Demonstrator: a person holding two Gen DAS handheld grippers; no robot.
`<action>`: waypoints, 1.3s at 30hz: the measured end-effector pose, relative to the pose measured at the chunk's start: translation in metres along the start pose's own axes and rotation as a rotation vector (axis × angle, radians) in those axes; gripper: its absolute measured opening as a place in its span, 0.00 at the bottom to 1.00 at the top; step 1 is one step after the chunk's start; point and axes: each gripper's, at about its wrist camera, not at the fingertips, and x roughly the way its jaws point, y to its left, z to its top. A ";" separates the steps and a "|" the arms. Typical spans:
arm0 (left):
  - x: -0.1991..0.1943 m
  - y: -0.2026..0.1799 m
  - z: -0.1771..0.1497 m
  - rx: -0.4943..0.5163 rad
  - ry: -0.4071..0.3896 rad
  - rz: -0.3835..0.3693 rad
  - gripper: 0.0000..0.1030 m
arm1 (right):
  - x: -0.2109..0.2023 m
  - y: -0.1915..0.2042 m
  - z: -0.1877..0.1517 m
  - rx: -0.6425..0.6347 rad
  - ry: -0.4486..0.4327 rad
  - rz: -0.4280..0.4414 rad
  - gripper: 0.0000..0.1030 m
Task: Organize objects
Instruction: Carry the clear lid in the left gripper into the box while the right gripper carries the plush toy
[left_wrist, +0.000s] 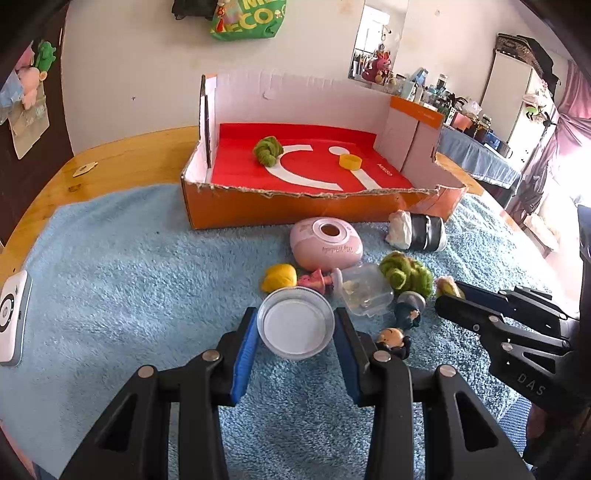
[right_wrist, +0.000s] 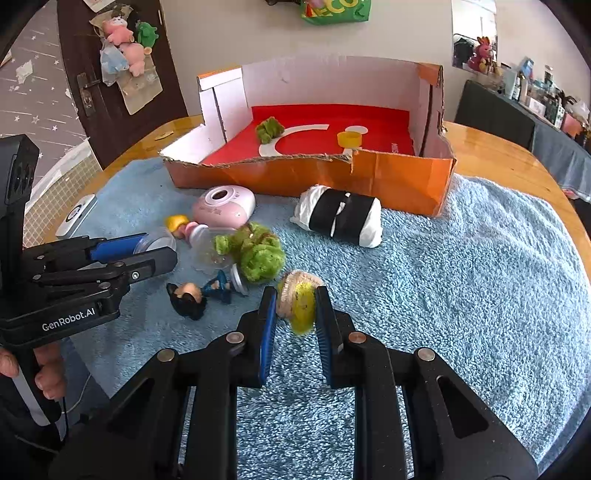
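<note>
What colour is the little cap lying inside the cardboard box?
Yellow. The cap sits on the box's red floor, clearest in the right wrist view.

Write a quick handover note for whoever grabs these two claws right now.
Left claw: shut on the round clear lid, on the blue towel.
Right claw: shut on the yellow fuzzy ball, also on the towel.
Done: a green yarn knot and yellow cap lie in the orange box.
Left: pink case, wrapped roll, green yarn pile, clear container, figurines.
</note>
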 end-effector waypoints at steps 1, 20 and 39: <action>-0.001 -0.001 0.000 0.001 -0.002 -0.002 0.41 | -0.001 0.000 0.001 0.000 -0.002 0.001 0.19; -0.011 -0.011 0.028 0.015 -0.048 -0.022 0.41 | -0.014 -0.002 0.026 0.005 -0.061 0.050 0.19; -0.009 -0.012 0.073 0.028 -0.084 -0.024 0.41 | -0.016 -0.003 0.073 -0.019 -0.111 0.083 0.19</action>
